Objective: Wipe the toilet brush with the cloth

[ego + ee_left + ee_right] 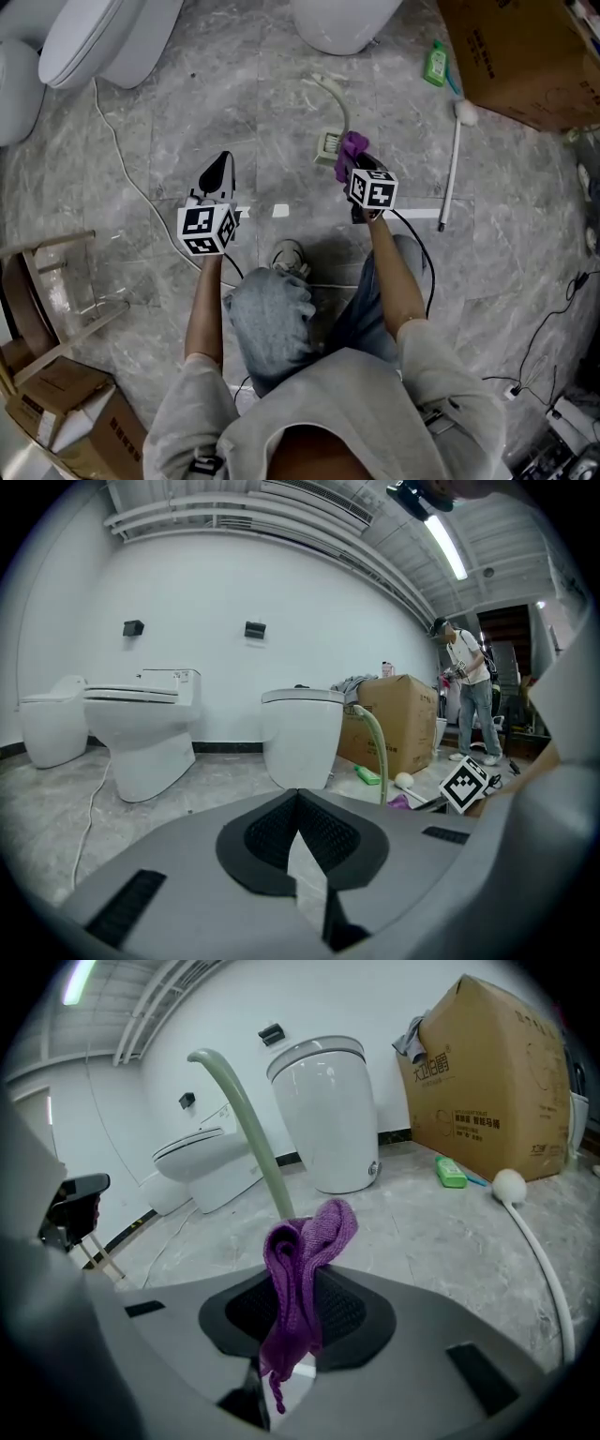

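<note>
Brush: toilet brush (246,1119) stands on the floor (441,1232) just past the tips of the right gripper (298,1279), well off to the right of the left gripper (298,797)
Long axis: close to vertical; its pale green handle (377,752) rises from behind the cloth and bends over at the top like a hook, the hook end turned toward the left gripper's side
Base: square base (329,145) sits on the floor directly ahead of the right gripper's jaws
Brush head: hidden behind the cloth
Cloth: purple cloth (309,1241) stands bunched up out of the right gripper's jaws, with a thin tail hanging back toward the camera; whether it touches the handle cannot be told
Right gripper: jaws clamped on the cloth
Left gripper: jaws closed together, tips meeting, nothing between them; held level beside the right gripper, apart from brush and cloth
Writing: cardboard box (487,1082), beyond and to the right of the right gripper, carries dark Chinese characters over smaller lines, too small to read surely
Bottle: green bottle (451,1173) lies at the foot of the box, label unreadable
Marker cube (206,228): black and white squares only, no words
Stick: white stick with a round end (511,1185) lies on the floor to the right of the right gripper
Toilet: white toilet (328,1119) stands straight beyond the brush
</note>
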